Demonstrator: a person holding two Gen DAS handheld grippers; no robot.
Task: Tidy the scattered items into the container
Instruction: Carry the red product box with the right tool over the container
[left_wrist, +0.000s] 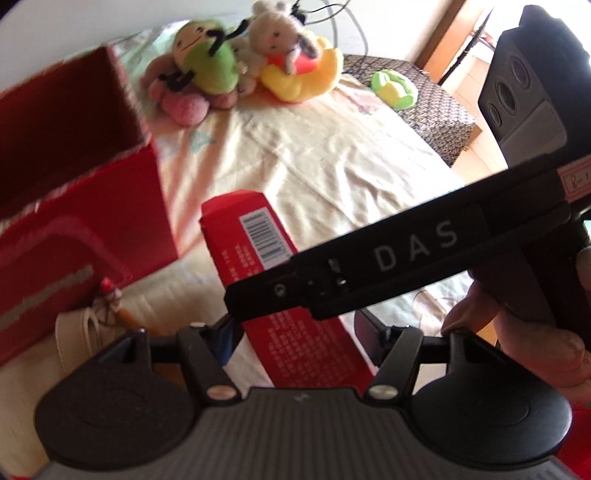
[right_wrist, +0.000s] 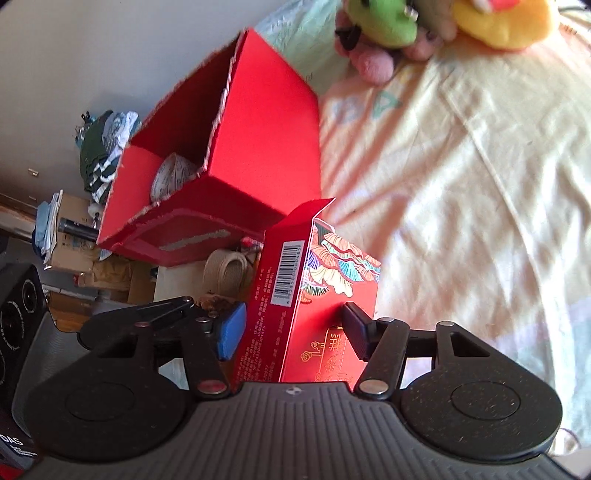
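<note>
A small red carton (right_wrist: 295, 295) with a barcode and a flower print is up off the bed, and my right gripper (right_wrist: 293, 328) is shut on its lower end. In the left wrist view the same carton (left_wrist: 258, 236) lies between the fingers of my left gripper (left_wrist: 295, 328). That gripper is open, with a strip of sheet showing beside its blue pad. The right gripper's finger (left_wrist: 369, 266) crosses over the carton. The open red box (left_wrist: 74, 192) stands just left of it, and a pale round thing (right_wrist: 173, 177) lies inside the box (right_wrist: 266, 147).
Plush toys lie at the far end of the bed: a green one (left_wrist: 207, 62), a grey-white one on a yellow cushion (left_wrist: 295, 74), a pink one (left_wrist: 184, 103), a small green one (left_wrist: 395, 88). A cream strap (left_wrist: 77, 332) lies by the box. Floor clutter (right_wrist: 74, 258) shows past the bed edge.
</note>
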